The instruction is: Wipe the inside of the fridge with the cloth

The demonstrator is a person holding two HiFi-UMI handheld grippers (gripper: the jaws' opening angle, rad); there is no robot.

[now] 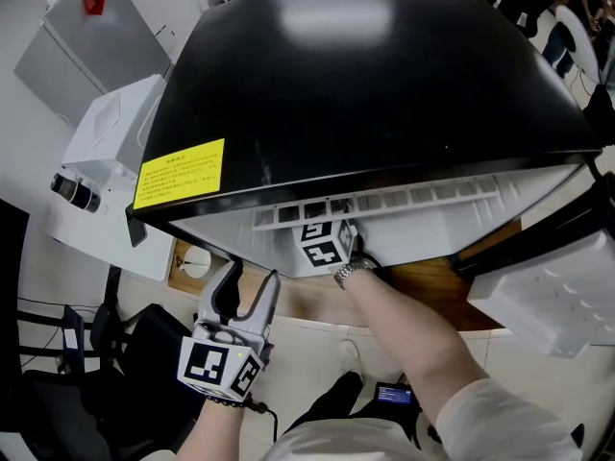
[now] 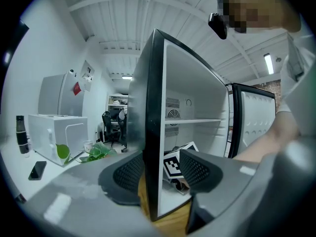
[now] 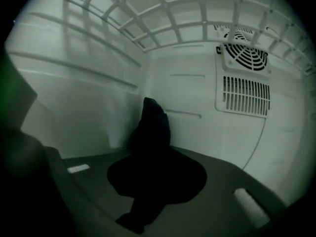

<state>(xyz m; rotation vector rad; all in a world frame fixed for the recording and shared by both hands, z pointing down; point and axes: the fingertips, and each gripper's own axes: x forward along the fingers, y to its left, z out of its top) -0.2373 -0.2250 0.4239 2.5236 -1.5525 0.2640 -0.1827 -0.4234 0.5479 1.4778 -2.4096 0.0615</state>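
From above, the black-topped fridge (image 1: 384,75) stands open toward me. My right arm reaches into it, and only the right gripper's marker cube (image 1: 322,245) shows at the opening. Inside, in the right gripper view, my right gripper (image 3: 155,181) is shut on a dark cloth (image 3: 150,127). The cloth sticks up in front of the white back left corner, above the fridge floor. My left gripper (image 1: 248,279) hangs outside, below the fridge's front left corner. Its jaws are open and empty, and in the left gripper view (image 2: 160,174) they point at the fridge's front edge (image 2: 154,132).
The fridge door (image 1: 557,296) swings open at the right. A white appliance (image 1: 110,181) stands left of the fridge. A shelf (image 2: 192,121) crosses the fridge, with a fan grille (image 3: 242,51) and slotted vent (image 3: 246,97) on the back wall. A plant (image 2: 94,152) and phone (image 2: 37,170) lie on the counter.
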